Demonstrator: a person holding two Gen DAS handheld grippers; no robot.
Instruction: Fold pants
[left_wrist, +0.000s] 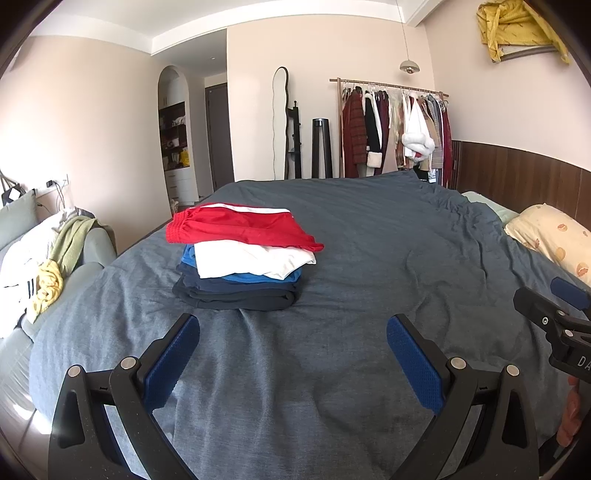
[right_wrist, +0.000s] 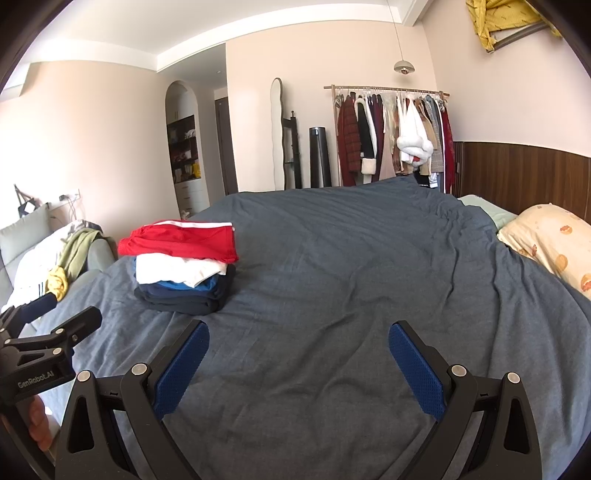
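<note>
Both the left gripper (left_wrist: 291, 325) and right gripper (right_wrist: 298, 332) hover spread wide and empty over a grey-blue duvet (left_wrist: 369, 258), while a stack of folded pants (left_wrist: 240, 258), red shorts (left_wrist: 236, 227) on top, sits near the bed's left edge.

Folded pants stack (left_wrist: 243, 258) (right_wrist: 181, 266), red pair topmost, on bed left side.
</note>
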